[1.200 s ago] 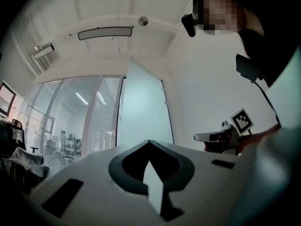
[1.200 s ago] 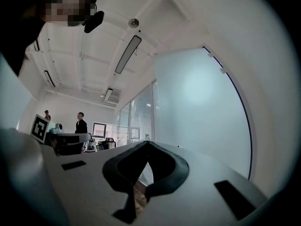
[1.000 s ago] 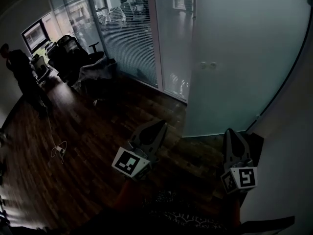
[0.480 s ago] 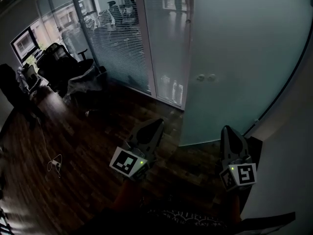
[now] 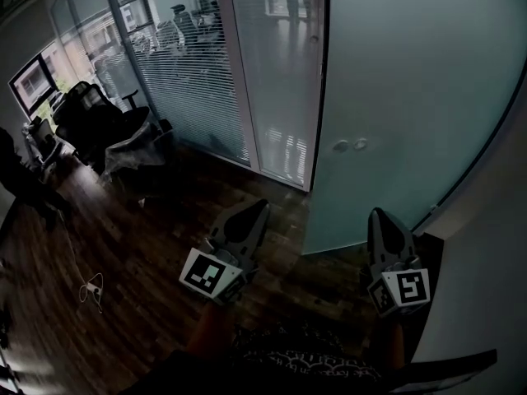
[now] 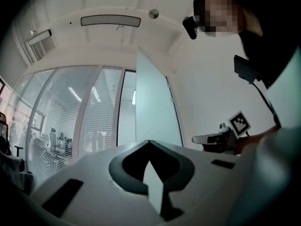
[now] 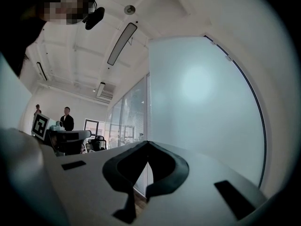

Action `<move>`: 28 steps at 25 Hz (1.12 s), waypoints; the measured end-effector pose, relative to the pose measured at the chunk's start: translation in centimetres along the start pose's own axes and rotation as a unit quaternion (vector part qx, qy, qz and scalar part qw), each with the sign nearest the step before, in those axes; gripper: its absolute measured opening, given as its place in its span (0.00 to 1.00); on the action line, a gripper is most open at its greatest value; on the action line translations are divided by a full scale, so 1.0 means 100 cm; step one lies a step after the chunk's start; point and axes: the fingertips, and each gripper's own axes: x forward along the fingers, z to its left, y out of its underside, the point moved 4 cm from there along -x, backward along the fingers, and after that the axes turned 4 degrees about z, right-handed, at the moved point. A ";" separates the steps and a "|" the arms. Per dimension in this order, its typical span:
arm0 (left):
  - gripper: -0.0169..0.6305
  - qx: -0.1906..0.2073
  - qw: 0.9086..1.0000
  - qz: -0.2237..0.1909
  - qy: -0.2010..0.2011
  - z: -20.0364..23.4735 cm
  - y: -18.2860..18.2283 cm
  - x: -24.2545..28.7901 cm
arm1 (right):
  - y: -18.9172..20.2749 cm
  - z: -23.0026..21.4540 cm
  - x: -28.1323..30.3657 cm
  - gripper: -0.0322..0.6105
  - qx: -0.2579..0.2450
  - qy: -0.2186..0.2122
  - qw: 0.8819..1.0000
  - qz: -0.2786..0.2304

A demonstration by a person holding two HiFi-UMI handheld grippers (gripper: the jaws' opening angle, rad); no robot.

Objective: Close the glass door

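Observation:
The frosted glass door (image 5: 395, 81) stands open ahead, its free edge near the middle of the head view and two small round knobs (image 5: 351, 145) on its face. My left gripper (image 5: 257, 204) is shut and empty, pointing at the floor just left of the door's edge. My right gripper (image 5: 378, 212) is shut and empty, pointing at the lower part of the door, apart from it. In the left gripper view the left gripper (image 6: 149, 142) faces the door (image 6: 153, 107) edge-on. In the right gripper view the right gripper (image 7: 148, 142) has the door (image 7: 197, 102) filling the view.
A glass partition with blinds (image 5: 189, 81) runs along the left of the door. Office chairs (image 5: 90, 109) and a person (image 5: 16, 171) are at far left. A cable (image 5: 89, 290) lies on the dark wood floor. A white wall (image 5: 486, 245) closes the right side.
Both grippers and my view have moved closer to the door, which now looks larger with its knobs lower in the picture. The person at left has slid toward the picture's edge.

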 end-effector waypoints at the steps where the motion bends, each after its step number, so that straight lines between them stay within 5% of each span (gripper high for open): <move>1: 0.03 0.000 1.000 0.000 0.000 0.003 0.001 0.003 | 0.002 -0.002 0.003 0.05 -0.002 0.001 1.000 0.001; 28: 0.03 0.001 1.000 0.006 -0.016 0.058 0.021 0.082 | 0.027 -0.056 0.110 0.05 -0.009 -0.004 1.000 0.020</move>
